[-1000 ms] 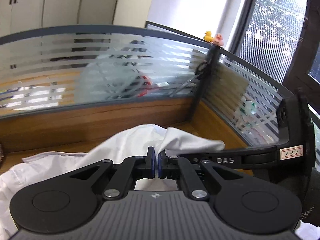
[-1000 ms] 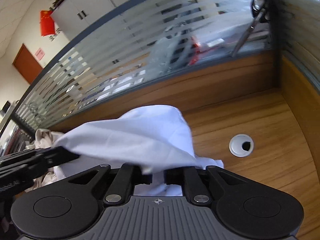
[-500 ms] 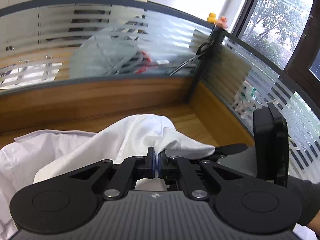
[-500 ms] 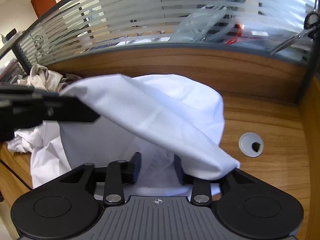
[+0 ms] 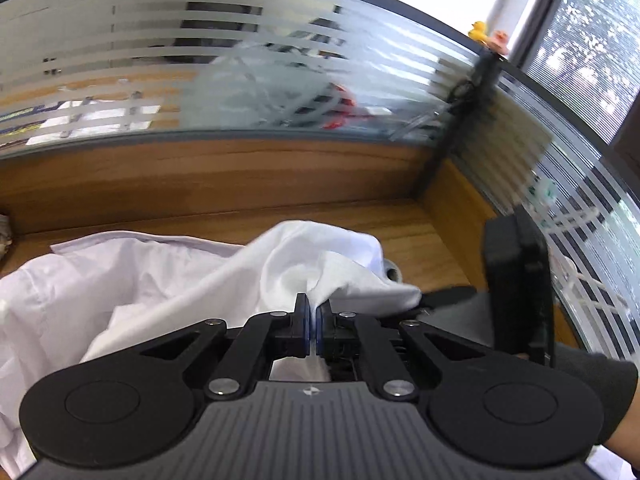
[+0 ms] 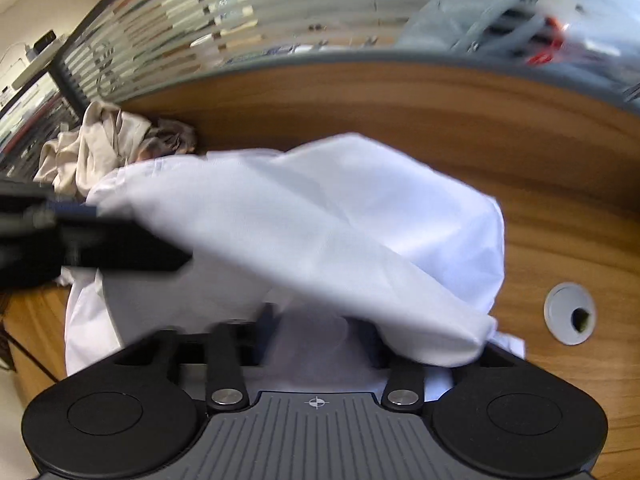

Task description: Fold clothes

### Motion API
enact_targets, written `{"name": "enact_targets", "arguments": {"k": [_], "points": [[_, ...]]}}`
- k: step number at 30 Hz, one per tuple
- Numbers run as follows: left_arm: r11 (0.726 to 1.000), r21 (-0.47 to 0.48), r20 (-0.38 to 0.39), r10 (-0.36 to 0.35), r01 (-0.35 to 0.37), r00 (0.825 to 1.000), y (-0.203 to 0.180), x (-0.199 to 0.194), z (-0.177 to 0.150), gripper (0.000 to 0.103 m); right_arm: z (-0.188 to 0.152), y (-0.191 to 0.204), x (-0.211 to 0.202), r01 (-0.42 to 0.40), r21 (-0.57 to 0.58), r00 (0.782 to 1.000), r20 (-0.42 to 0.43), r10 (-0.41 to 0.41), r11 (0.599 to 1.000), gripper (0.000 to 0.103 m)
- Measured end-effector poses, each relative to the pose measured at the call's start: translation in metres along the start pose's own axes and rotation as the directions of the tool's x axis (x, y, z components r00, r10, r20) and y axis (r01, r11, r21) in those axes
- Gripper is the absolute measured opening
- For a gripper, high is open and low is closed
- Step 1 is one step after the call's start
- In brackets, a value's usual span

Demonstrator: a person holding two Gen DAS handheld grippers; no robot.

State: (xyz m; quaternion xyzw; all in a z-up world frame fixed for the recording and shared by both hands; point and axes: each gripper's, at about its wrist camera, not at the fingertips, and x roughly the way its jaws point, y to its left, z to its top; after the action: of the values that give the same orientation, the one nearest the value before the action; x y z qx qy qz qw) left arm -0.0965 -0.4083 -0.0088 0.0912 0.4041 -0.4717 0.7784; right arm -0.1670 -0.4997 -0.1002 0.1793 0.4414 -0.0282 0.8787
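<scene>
Left wrist view: the left gripper [image 5: 312, 330] is pinched tight on a fold of the white shirt [image 5: 168, 276], which trails across the wooden desk [image 5: 404, 224]; the right gripper [image 5: 452, 296] sits just beside it. Right wrist view: the right gripper [image 6: 316, 332] has just been closing, jaws narrow but apart, shirt [image 6: 320, 216] draped over them, the pads hidden, so any pinch is unclear; beige clothes [image 6: 100, 140] are heaped behind.

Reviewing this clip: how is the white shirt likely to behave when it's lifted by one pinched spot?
The white shirt probably hangs limp: from the left gripper, shut on a pinch of it, it drapes in soft folds to the desk. It looks light and thin, so the free parts would likely trail and drag. In the right wrist view a fold slumps over the right gripper, so it holds no shape.
</scene>
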Motion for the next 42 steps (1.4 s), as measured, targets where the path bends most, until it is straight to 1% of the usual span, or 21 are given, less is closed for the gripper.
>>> {"name": "enact_targets", "arguments": {"k": [1, 3, 5, 7, 8, 9, 10, 12, 13, 14, 15, 18, 20, 23, 27, 29, 32, 36, 40, 41, 42], "points": [[1.0, -0.005, 0.002, 0.009, -0.009, 1.0, 0.004, 0.0, 0.002, 0.003, -0.001, 0.0, 0.0, -0.011, 0.006, 1.0, -0.001, 0.011, 1.0, 0.018], [0.999, -0.018, -0.002, 0.029, -0.03, 1.0, 0.012, 0.002, 0.005, 0.003, -0.003, 0.002, -0.006, -0.013, 0.015, 1.0, 0.009, 0.013, 1.0, 0.009], [0.999, -0.033, -0.01, 0.042, -0.042, 0.999, 0.02, 0.007, 0.008, 0.003, -0.004, 0.007, -0.017, -0.008, 0.013, 0.999, 0.036, 0.007, 1.0, 0.006], [0.998, -0.049, -0.012, 0.041, -0.042, 0.999, 0.028, 0.009, 0.009, 0.007, -0.005, 0.01, -0.033, -0.044, 0.047, 0.996, 0.077, 0.041, 0.998, 0.005], [0.998, -0.061, -0.004, 0.023, -0.023, 1.0, 0.032, 0.008, 0.009, 0.012, -0.005, 0.012, -0.043, -0.053, 0.053, 0.994, 0.097, 0.047, 0.997, 0.005], [0.997, -0.072, 0.004, 0.005, -0.005, 1.0, 0.036, 0.007, 0.009, 0.026, -0.006, 0.014, -0.053, -0.054, 0.051, 0.992, 0.117, 0.048, 0.997, 0.005], [0.997, -0.078, 0.018, -0.015, 0.016, 1.0, 0.039, 0.005, 0.009, 0.032, -0.007, 0.017, -0.063, -0.056, 0.05, 0.989, 0.137, 0.049, 0.997, 0.005], [0.997, -0.041, 0.064, -0.056, 0.059, 0.996, 0.04, -0.007, 0.006, 0.062, -0.007, 0.019, -0.081, -0.062, 0.06, 0.984, 0.169, 0.051, 0.996, 0.005], [0.997, -0.012, 0.086, -0.076, 0.078, 0.993, 0.04, -0.013, 0.003, 0.067, -0.007, 0.019, -0.089, -0.065, 0.069, 0.982, 0.182, 0.052, 0.995, 0.005], [0.995, 0.023, 0.106, -0.096, 0.094, 0.99, 0.039, -0.019, 0.0, 0.075, -0.007, 0.018, -0.096, -0.068, 0.077, 0.98, 0.194, 0.052, 0.995, 0.005], [0.992, 0.056, 0.122, -0.12, 0.114, 0.985, 0.039, -0.025, -0.003, 0.08, -0.007, 0.016, -0.103, -0.072, 0.089, 0.977, 0.205, 0.053, 0.993, 0.005], [0.979, 0.127, 0.144, -0.178, 0.161, 0.973, 0.037, -0.038, -0.017, 0.085, -0.006, 0.01, -0.12, -0.096, 0.131, 0.97, 0.236, 0.063, 0.987, 0.005], [0.971, 0.162, 0.161, -0.2, 0.174, 0.966, 0.035, -0.044, -0.029, 0.086, -0.004, 0.004, -0.13, -0.115, 0.158, 0.965, 0.253, 0.072, 0.981, 0.005], [0.964, 0.203, 0.182, -0.207, 0.17, 0.961, 0.031, -0.045, -0.044, 0.096, -0.003, -0.002, -0.142, -0.158, 0.204, 0.957, 0.274, 0.098, 0.966, 0.005], [0.96, 0.258, 0.178, -0.158, 0.109, 0.971, 0.024, -0.026, -0.062, 0.096, -0.001, -0.011, -0.154, -0.226, 0.259, 0.942, 0.303, 0.143, 0.939, 0.005], [0.955, 0.281, 0.181, -0.147, 0.092, 0.972, 0.021, -0.016, -0.066, 0.097, -0.001, -0.013, -0.158, -0.251, 0.282, 0.937, 0.31, 0.16, 0.926, 0.005], [0.938, 0.337, 0.18, -0.146, 0.078, 0.973, 0.015, -0.003, -0.071, 0.101, -0.003, -0.013, -0.16, -0.256, 0.296, 0.936, 0.313, 0.159, 0.92, 0.005], [0.908, 0.406, 0.151, -0.172, 0.097, 0.973, 0.007, 0.011, -0.077, 0.1, -0.005, -0.019, -0.163, -0.272, 0.33, 0.929, 0.335, 0.158, 0.904, 0.005], [0.901, 0.433, 0.156, -0.105, 0.028, 0.982, 0.005, 0.025, -0.081, 0.099, -0.005, -0.023, -0.165, -0.282, 0.349, 0.925, 0.345, 0.157, 0.893, 0.005], [0.897, 0.442, 0.155, -0.084, 0.007, 0.984, 0.005, 0.029, -0.082, 0.092, -0.005, -0.024, -0.166, -0.286, 0.354, 0.924, 0.348, 0.159, 0.891, 0.005], [0.891, 0.453, 0.156, -0.061, -0.017, 0.986, 0.004, 0.033, -0.084, 0.074, -0.005, -0.024, -0.166, -0.29, 0.358, 0.923, 0.35, 0.16, 0.888, 0.005]]}}
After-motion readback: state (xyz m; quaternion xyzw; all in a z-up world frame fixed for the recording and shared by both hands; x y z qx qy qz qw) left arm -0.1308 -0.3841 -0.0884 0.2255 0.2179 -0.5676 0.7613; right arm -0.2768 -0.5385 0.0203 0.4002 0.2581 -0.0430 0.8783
